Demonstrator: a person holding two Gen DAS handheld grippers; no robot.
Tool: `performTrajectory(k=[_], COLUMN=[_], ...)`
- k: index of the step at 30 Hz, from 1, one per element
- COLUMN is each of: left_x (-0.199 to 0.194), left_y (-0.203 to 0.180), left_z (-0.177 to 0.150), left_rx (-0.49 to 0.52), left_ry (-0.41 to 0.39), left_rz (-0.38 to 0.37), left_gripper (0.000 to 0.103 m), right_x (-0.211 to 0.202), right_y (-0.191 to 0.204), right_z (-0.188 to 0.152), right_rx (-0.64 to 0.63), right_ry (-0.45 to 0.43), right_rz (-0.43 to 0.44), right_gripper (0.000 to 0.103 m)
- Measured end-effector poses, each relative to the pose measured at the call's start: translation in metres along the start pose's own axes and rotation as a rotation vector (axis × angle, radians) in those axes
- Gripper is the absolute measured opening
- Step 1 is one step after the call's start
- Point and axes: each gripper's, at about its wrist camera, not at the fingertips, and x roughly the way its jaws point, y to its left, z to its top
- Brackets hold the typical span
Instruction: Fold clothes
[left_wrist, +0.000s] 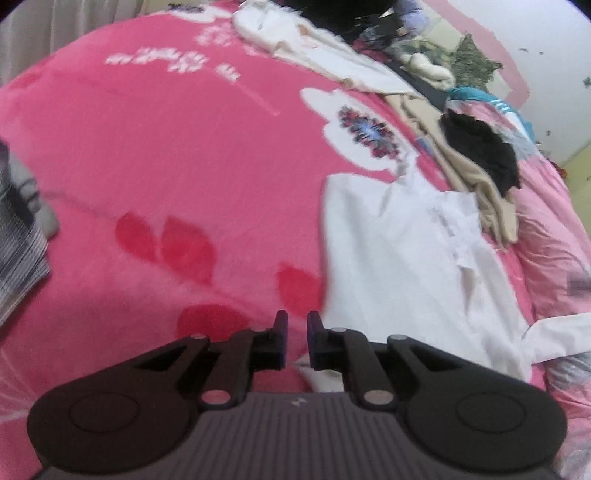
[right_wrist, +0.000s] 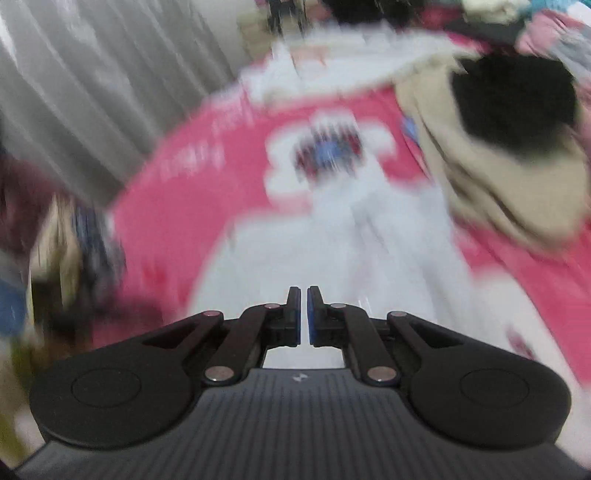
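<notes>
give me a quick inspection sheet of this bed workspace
surface: pink floral blanket covering the bed.
job's things: white garment lying spread out, rumpled along its far edge.
clutter: beige garment with black garment on top; mixed clothes pile at the far end; striped cloth at the left edge.
grippers: left hand-held gripper slightly open, holding nothing; right hand-held gripper nearly shut, nothing visibly between the fingers, view blurred.
cables: nothing seen.
surroundings: pale curtain; wall.
</notes>
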Motion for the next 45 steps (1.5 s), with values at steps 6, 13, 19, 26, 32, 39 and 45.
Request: performTrajectory(k=[6,13,19,26,32,39,45], left_x=[-0.002,0.031,0.061,0.075,0.066,0.063,0.079], left_y=[-0.059,-0.159,-0.220,-0.239,-0.251,-0.255,-0.260], left_z=[-0.018,-0.109,-0.176,-0.194,-0.193,-0.203,-0.215], left_rx=[-0.024,-0.037,-0.001,0.014,0.056,0.003,-0.011], left_ry=[0.081,0.360,0.456,0.484,0.474,0.513,0.547], left_rz=[-0.163,-0.378,-0.277,-0.101,-0.046,-0.120,-0.122], left_gripper=[0.021,0.038,0.046,0.032,0.006,0.005,0.005], right_x=[-0.019,-0.014,-0.012,0.013,0.018,-0.001,0.022], right_y=[-0.013,-0.035,-0.052,-0.067,-0.058,-0.060,-0.062], right_z=[-0.110,-0.191,-0.199,-0.199,-0.208,-0.195,-0.207], right_rx=[0.068,0.064,-0.011,-0.082,-0.173,-0.176,-0.231], right_ry=[0.232,0.296,0.210,0.217,0.266,0.266,0.328], right_rz=[-0.101,-0.140,-0.113,-0.038,-0.004,-0.014,-0.054], right_gripper=[0.010,0.023,0.035,0.037,0.005,0.002,0.007])
